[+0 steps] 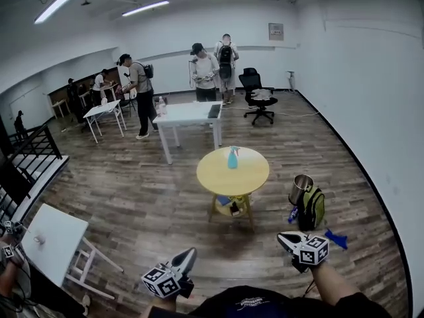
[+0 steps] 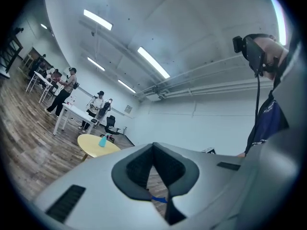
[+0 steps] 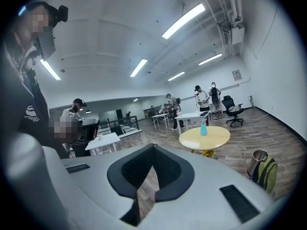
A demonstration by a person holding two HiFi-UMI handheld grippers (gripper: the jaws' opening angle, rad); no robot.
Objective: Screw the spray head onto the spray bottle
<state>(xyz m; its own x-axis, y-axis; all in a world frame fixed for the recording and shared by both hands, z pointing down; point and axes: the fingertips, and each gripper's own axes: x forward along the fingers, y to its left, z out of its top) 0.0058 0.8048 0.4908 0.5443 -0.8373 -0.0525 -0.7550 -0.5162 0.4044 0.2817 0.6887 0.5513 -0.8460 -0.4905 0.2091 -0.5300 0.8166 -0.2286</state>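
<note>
Large room: wood-plank floor [image 1: 132, 204], white walls [image 1: 358, 78], ceiling strip lights [image 1: 146, 8] lit. Centre: round yellow counter [image 1: 250, 175]. Behind it: a white rectangular table [image 1: 185, 114] and a black office chair [image 1: 255, 85]. Left: black railing [image 1: 33, 148]. People [image 1: 205, 71] stand near the far wall.

Left gripper [image 1: 188, 256] held near left, jaws pressed together, nothing gripped, right gripper [image 1: 285, 239] held near right, jaws pressed together, nothing gripped, both pointed forward.
</note>
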